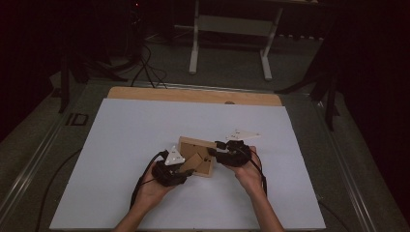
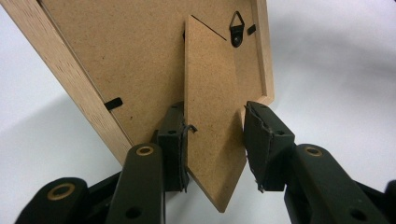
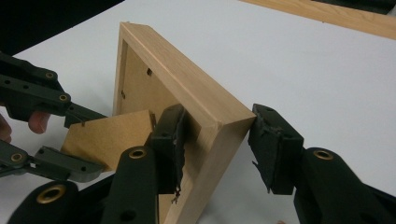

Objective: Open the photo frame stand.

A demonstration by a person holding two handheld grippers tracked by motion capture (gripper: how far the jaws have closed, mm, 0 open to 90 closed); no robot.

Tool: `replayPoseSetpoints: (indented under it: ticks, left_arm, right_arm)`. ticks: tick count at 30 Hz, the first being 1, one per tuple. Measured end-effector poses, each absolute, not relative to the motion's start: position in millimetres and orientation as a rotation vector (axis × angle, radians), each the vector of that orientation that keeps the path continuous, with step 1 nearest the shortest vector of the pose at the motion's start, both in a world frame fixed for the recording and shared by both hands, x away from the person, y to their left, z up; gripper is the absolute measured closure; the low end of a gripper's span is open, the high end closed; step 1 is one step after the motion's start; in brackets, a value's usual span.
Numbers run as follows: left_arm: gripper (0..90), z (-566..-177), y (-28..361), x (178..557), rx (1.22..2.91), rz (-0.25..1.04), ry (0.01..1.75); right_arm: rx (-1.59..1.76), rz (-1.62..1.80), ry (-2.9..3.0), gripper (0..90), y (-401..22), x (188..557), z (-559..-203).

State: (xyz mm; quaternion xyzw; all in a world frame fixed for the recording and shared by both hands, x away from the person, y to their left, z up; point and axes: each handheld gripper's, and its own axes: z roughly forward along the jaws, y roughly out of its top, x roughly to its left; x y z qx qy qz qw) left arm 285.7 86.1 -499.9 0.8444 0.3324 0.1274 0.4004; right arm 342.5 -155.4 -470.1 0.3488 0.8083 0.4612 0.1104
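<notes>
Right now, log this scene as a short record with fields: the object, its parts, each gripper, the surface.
object: wooden picture frame, back side facing the person
easel stand: fibreboard leg swung out from the backing
hanger: black triangular hook near the frame's top edge
left gripper: jaws astride the leg, one pad touching it, the other apart
right gripper: jaws astride the frame's corner, one pad against it, the other off it
surface: white table top

The picture frame (image 3: 205, 107) looks like pale matt wood with visible grain, and its stand flap (image 2: 212, 121) is rough brown fibreboard. The hanger (image 2: 237, 29) is black metal, and the table sheet (image 1: 145, 130) is smooth matt white.
</notes>
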Motion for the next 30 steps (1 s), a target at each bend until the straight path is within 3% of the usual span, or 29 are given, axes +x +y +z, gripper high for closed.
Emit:
replayPoseSetpoints:
  ticks: [30]
  left_arm:
    - [63.2, -506, 84, 304, 2.157, 0.375, 0.859]
  right_arm:
    - [0.934, 1.278, 2.314, 56.1, -146, 337, -463]
